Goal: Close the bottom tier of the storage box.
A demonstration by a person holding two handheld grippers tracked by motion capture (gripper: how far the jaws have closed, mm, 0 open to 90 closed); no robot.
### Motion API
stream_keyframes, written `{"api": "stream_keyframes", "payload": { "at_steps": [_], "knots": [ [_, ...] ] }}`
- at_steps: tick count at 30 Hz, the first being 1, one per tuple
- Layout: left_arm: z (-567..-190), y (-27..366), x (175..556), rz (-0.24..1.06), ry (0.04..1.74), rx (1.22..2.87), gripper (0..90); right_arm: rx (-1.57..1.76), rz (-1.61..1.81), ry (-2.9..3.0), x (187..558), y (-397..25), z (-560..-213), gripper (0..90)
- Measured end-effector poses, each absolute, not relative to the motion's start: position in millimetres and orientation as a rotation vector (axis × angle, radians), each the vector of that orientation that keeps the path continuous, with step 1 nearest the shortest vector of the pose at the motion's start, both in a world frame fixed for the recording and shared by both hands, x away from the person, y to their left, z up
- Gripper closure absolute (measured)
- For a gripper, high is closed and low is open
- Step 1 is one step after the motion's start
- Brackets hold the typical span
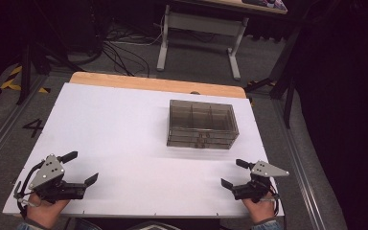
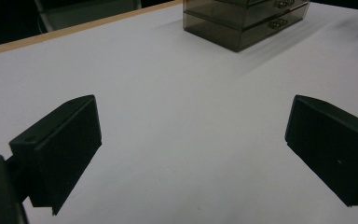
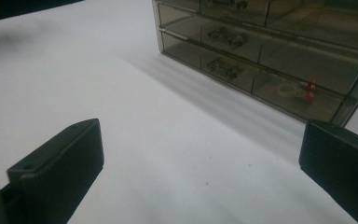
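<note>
A smoky see-through drawer box (image 1: 201, 123) stands on the white table (image 1: 120, 134), right of the middle; its drawers face the near edge and sit pushed in. In the right gripper view the drawer box (image 3: 270, 51) shows small handles and a pale ring with a red bit inside the lower drawer. My left gripper (image 1: 80, 167) rests open at the near left corner, nothing between its jaws. My right gripper (image 1: 235, 173) rests open at the near right, below the box. The left gripper view has the drawer box (image 2: 244, 18) far ahead to the right.
A bare wooden strip (image 1: 158, 84) runs along the table's far edge. Behind it stand a grey desk frame (image 1: 199, 36) and loose cables (image 1: 120, 50) on the floor. Dark curtains close off the right side.
</note>
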State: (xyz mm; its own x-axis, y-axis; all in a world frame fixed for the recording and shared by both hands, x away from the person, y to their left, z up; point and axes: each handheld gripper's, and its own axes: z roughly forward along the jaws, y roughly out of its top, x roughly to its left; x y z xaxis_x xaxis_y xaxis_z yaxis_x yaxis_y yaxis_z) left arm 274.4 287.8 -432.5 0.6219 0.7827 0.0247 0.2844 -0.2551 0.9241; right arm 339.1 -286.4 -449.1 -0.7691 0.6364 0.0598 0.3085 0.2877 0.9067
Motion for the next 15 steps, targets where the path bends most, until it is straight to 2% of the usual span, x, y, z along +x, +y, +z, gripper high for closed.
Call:
{"api": "stream_keyframes", "payload": {
  "at_steps": [15],
  "knots": [
    [-432.9, 286.2, 274.4, 0.599, 0.852, 1.827, 4.2, 0.856, 1.461, 2.264, 342.3, -283.1, -452.0, 0.4]
  ]
}}
